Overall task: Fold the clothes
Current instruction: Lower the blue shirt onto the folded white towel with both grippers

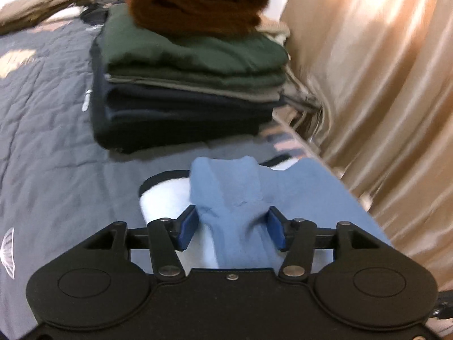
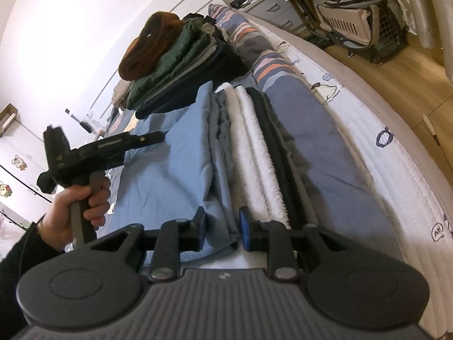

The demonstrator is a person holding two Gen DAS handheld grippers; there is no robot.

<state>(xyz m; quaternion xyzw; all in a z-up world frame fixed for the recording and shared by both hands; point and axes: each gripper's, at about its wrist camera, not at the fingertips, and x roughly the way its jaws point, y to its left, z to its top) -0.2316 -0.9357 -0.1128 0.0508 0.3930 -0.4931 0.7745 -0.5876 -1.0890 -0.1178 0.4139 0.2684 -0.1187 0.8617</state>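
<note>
Light blue fleece garment point(image 1: 240, 187) bunched between left gripper point(image 1: 232, 228) pads, both touching, gripped. Right gripper point(image 2: 222, 231) narrow, pinching its folded edge point(image 2: 220, 221). White fleece lining point(image 2: 254, 141) just right. Ahead: stack of folded clothes point(image 1: 192, 85), rust-brown knit point(image 1: 198, 5) on top.

My right gripper point(image 2: 222, 232) pinches the blue garment's point(image 2: 175, 153) folded edge beside the white fleece point(image 2: 254, 147) (my left hand point(image 2: 76, 209) grips the other gripper point(image 2: 93, 153))
</note>
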